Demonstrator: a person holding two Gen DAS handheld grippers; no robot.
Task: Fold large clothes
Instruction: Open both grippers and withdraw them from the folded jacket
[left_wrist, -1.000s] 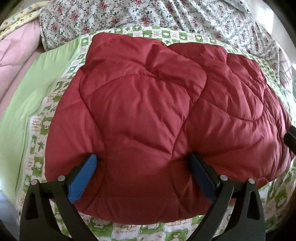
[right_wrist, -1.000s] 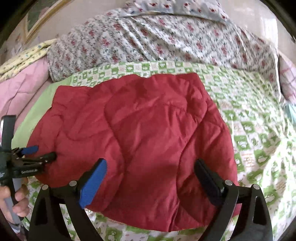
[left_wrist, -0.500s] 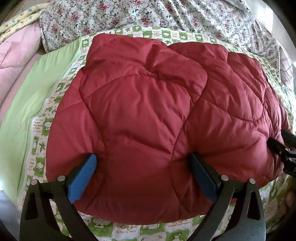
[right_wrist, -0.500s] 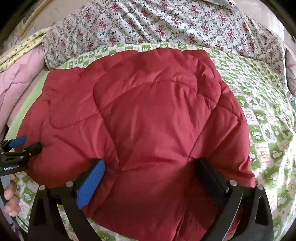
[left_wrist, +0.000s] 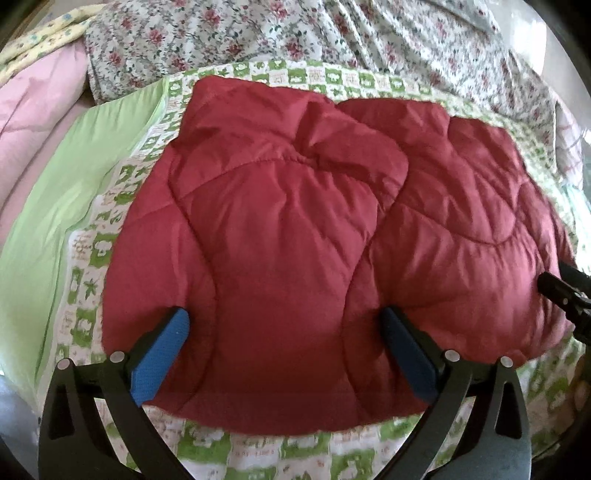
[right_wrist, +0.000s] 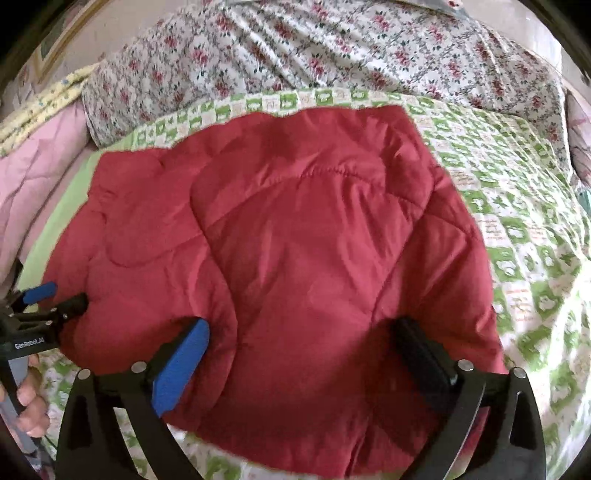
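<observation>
Two tongs hover over one red quilted jacket (left_wrist: 295, 236), which lies folded into a compact, puffy bundle on the green-and-white patterned sheet (left_wrist: 88, 258) of a bed. The left tongs (left_wrist: 288, 332) are released: the blue-padded finger (left_wrist: 162, 350) and the opposite finger stand wide apart above the near edge of the jacket, gripping no fabric. The right tongs (right_wrist: 303, 350) are likewise spread wide, both fingers over the near portion of the jacket with nothing pinched between them. In the right wrist view, the left tongs appear at the left border beside the jacket's left edge, held by a hand (right_wrist: 26, 395) on the handle. In the left wrist view, the tip of the right tongs shows at the right border, close to the jacket's right edge. A floral duvet (left_wrist: 332, 33) is bunched along the far side of the bed, behind the jacket. A pink quilt (left_wrist: 33, 96) lies at the far left.
</observation>
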